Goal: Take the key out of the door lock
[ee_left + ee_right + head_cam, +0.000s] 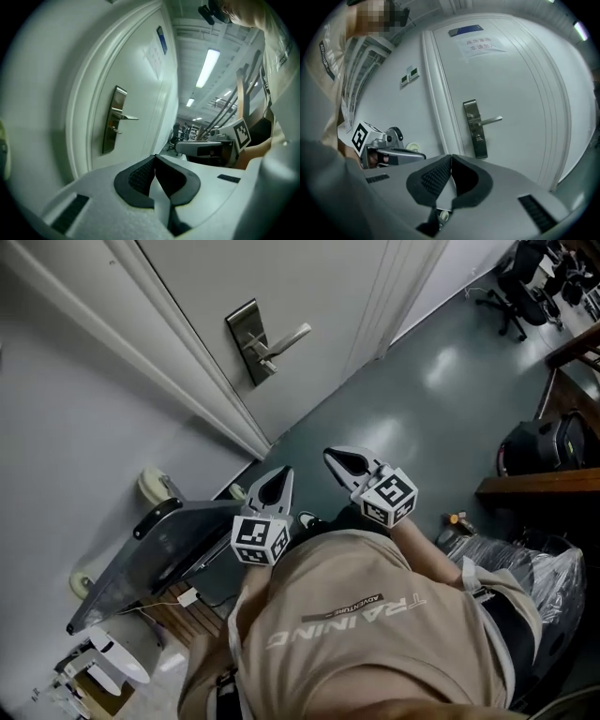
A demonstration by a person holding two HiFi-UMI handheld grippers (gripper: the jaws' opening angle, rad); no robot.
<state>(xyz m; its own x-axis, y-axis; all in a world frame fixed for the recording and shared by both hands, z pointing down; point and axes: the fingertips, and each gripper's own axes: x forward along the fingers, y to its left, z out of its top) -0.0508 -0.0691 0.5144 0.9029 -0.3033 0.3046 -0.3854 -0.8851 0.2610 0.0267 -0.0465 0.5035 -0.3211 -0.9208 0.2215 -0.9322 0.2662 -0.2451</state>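
While the left gripper (154,159) and right gripper (451,158) sit clenched empty, the door (520,84) stands well apart. The key (478,137) is an indistinct stub under the brushed-metal lock plate's (470,108) lever (492,121).

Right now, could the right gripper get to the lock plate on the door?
Probably, but not from here. Nothing stands between the right gripper and the lock plate, yet it is held back from the door with its jaws shut, so it must advance and open.
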